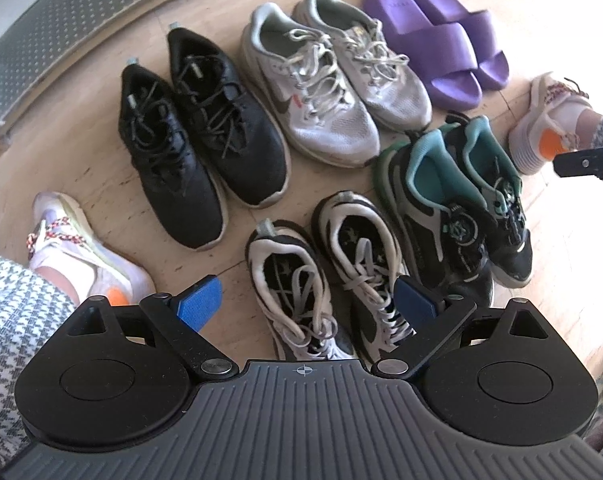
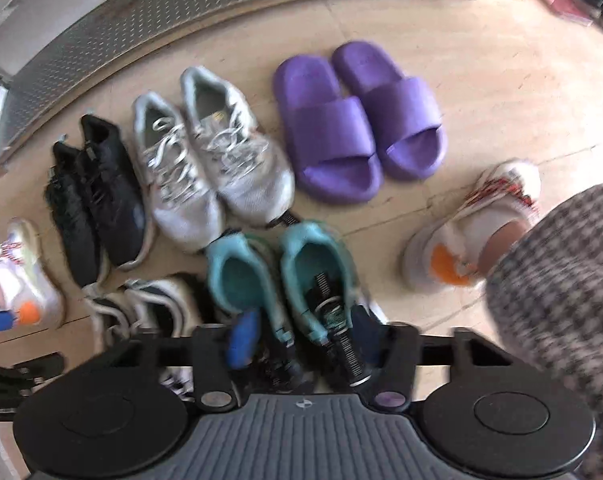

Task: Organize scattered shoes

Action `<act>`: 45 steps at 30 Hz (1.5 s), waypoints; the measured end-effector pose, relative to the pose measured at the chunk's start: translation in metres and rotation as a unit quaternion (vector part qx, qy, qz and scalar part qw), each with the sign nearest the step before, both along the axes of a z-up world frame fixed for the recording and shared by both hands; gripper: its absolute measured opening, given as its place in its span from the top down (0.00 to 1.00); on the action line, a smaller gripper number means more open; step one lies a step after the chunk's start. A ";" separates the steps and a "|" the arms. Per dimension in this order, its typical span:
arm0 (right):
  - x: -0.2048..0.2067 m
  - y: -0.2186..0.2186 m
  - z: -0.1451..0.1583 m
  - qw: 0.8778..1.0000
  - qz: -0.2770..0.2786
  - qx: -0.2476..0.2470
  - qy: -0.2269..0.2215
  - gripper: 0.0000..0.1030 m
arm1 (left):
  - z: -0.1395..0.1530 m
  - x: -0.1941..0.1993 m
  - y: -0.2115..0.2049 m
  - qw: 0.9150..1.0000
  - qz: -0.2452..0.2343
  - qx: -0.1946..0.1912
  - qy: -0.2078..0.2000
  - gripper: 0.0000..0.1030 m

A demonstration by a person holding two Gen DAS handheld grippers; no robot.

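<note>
Landmark: the grey sneakers [image 1: 325, 80], set as a pair in the back row on the tan floor [image 1: 81, 176].

Left wrist view, left to right:
- A worn white sneaker with an orange heel patch [image 1: 81, 252] is seen far left of the landmark, under a houndstooth trouser leg [image 1: 17, 320].
- The black sneakers [image 1: 189, 132] are paired just left of the landmark, almost touching it.
- The black-and-white sneakers [image 1: 329, 276] lie in front of the landmark, directly under the left gripper [image 1: 307, 304].
- The left gripper is held wide open above them — blue pads [image 1: 201, 300] well apart, nothing clamped.
- The teal-lined sneakers [image 1: 461, 200] are placed front-right of the landmark, heels close to its toes.
- The purple slides [image 1: 437, 36] are paired just right of the landmark.

Right wrist view:
- The right gripper [image 2: 301, 340] is pointed down over the teal-lined sneakers [image 2: 277, 280].
- Jaws are narrowed to a partial gap; a pad is seen on each side of the right-hand teal-lined shoe's front part.
- Frame is motion-blurred — pad contact with the shoe cannot be told.
- The perforated metal step [image 2: 141, 24] runs behind the landmark.
</note>
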State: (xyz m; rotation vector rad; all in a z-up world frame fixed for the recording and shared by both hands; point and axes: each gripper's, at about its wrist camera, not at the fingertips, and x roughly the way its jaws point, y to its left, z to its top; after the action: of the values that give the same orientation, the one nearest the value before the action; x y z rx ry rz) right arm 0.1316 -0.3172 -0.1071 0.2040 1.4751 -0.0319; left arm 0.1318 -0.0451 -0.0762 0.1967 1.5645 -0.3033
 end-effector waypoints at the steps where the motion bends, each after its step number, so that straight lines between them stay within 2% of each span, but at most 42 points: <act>1: 0.000 0.002 -0.001 1.000 0.006 0.008 0.003 0.61 | -0.001 -0.001 -0.004 1.000 -0.007 0.002 0.000 0.07; 4: 0.001 0.012 -0.009 0.999 0.031 0.019 0.017 0.59 | -0.006 -0.004 -0.015 1.000 -0.027 0.012 0.005 0.07; 9: 0.015 0.027 -0.028 0.997 0.067 0.007 0.030 0.58 | -0.017 -0.009 -0.026 0.998 -0.052 0.025 0.018 0.07; 13: 0.036 0.041 -0.054 0.995 0.099 -0.013 0.031 0.58 | -0.021 -0.010 -0.024 0.998 -0.052 0.034 0.021 0.07; 17: 0.047 0.047 -0.081 0.993 0.105 -0.020 0.057 0.58 | -0.023 -0.005 -0.019 0.998 -0.042 0.034 0.027 0.07; 21: 0.052 0.055 -0.086 0.991 0.118 -0.012 0.066 0.58 | -0.021 0.006 -0.012 0.999 -0.026 0.029 0.023 0.07; 25: 0.053 0.070 -0.085 0.987 0.139 0.025 0.073 0.52 | -0.023 0.013 -0.001 0.999 -0.007 0.045 0.021 0.07; 31: 0.041 0.095 -0.094 0.981 0.145 0.072 0.108 0.52 | -0.028 0.018 0.019 0.997 0.018 0.066 0.025 0.07; 33: 0.039 0.098 -0.092 0.981 0.149 0.060 0.105 0.51 | -0.031 0.016 0.027 0.997 0.023 0.066 0.033 0.07; 34: 0.040 0.099 -0.089 0.983 0.149 0.035 0.098 0.49 | -0.033 0.015 0.031 0.997 0.026 0.066 0.037 0.07; 37: 0.047 0.084 -0.080 0.989 0.125 -0.043 0.065 0.47 | -0.033 0.012 0.039 0.997 0.035 0.059 0.041 0.07; 38: 0.052 0.072 -0.073 0.991 0.101 -0.070 0.044 0.46 | -0.032 0.012 0.039 0.997 0.037 0.055 0.039 0.07; 40: 0.060 0.048 -0.058 0.995 0.047 -0.090 0.009 0.40 | -0.026 0.013 0.037 0.998 0.039 0.044 0.030 0.07; 41: 0.065 0.031 -0.049 0.996 0.008 -0.091 -0.009 0.36 | -0.025 0.013 0.036 0.998 0.039 0.041 0.028 0.07; 43: 0.072 0.011 -0.039 0.996 -0.031 -0.075 -0.023 0.35 | -0.022 0.014 0.029 0.999 0.033 0.031 0.021 0.07; 45: 0.081 0.003 -0.032 0.998 -0.021 -0.045 -0.024 0.34 | -0.023 0.016 0.022 0.999 0.030 0.028 0.021 0.07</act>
State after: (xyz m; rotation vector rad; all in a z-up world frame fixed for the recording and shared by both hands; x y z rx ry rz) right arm 0.2130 -0.3141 -0.1395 0.1619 1.4174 -0.1253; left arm 0.1479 -0.0232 -0.0995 0.1868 1.6177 -0.2184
